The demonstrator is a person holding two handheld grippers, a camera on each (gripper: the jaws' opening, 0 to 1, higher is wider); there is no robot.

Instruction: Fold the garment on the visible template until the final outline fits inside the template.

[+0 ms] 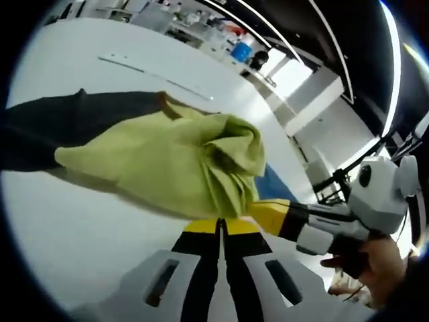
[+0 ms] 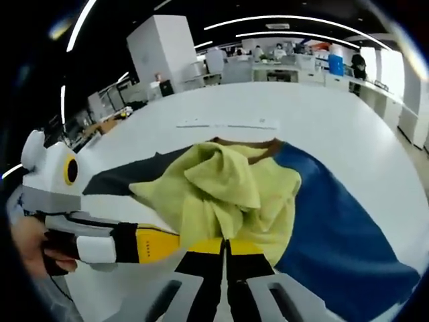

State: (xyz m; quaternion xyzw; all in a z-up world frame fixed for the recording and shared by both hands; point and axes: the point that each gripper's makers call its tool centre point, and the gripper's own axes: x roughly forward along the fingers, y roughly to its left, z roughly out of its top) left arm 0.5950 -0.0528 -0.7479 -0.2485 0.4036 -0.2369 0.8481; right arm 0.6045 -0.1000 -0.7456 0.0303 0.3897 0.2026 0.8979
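Note:
A yellow-green garment is bunched and lifted above a white table. My left gripper is shut on its near edge. The right gripper comes in from the right, with its yellow tip pressed into the same bunch. In the right gripper view the garment hangs crumpled from my right gripper, which is shut on it. The left gripper grips the cloth just to its left. A blue panel and a black panel lie flat under the bunch; whether they belong to the garment is unclear.
A thin pale strip lies on the table beyond the cloth. A hand holds the right gripper. Desks, shelves and a blue container stand far behind, and the table edge runs along the right.

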